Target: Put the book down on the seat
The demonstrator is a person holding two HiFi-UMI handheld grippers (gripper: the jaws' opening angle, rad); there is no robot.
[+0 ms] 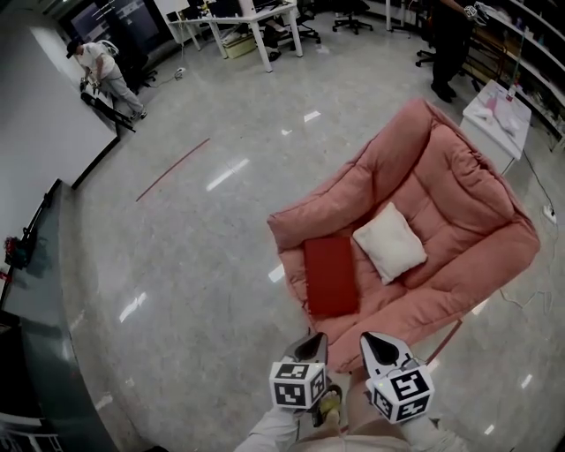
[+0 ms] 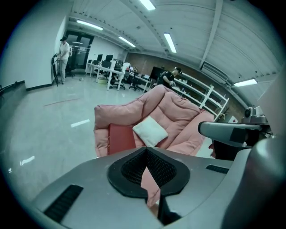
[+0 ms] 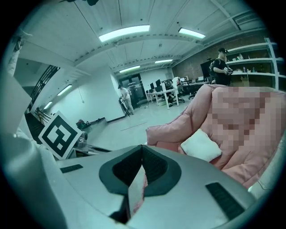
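Observation:
A red book [image 1: 331, 274] lies flat on the front left part of the pink cushioned seat [image 1: 459, 203], beside a white cushion [image 1: 389, 240]. The left gripper view shows the book [image 2: 121, 137] and the cushion [image 2: 150, 131] on the seat [image 2: 174, 112] some way ahead. My left gripper [image 1: 311, 340] [image 2: 146, 151] is shut with nothing in it, held low in front of the seat's front edge. My right gripper [image 1: 375, 342] [image 3: 142, 148] hangs beside it, also shut and empty. From the right gripper view the cushion [image 3: 201, 145] and seat [image 3: 170, 129] are in sight.
Polished grey floor surrounds the seat. A dark low cabinet [image 1: 35, 265] runs along the left wall. A white table [image 1: 499, 115] and shelving stand at the right behind the seat. Desks [image 1: 238, 22] and two people [image 1: 101, 71] [image 1: 446, 44] are far off.

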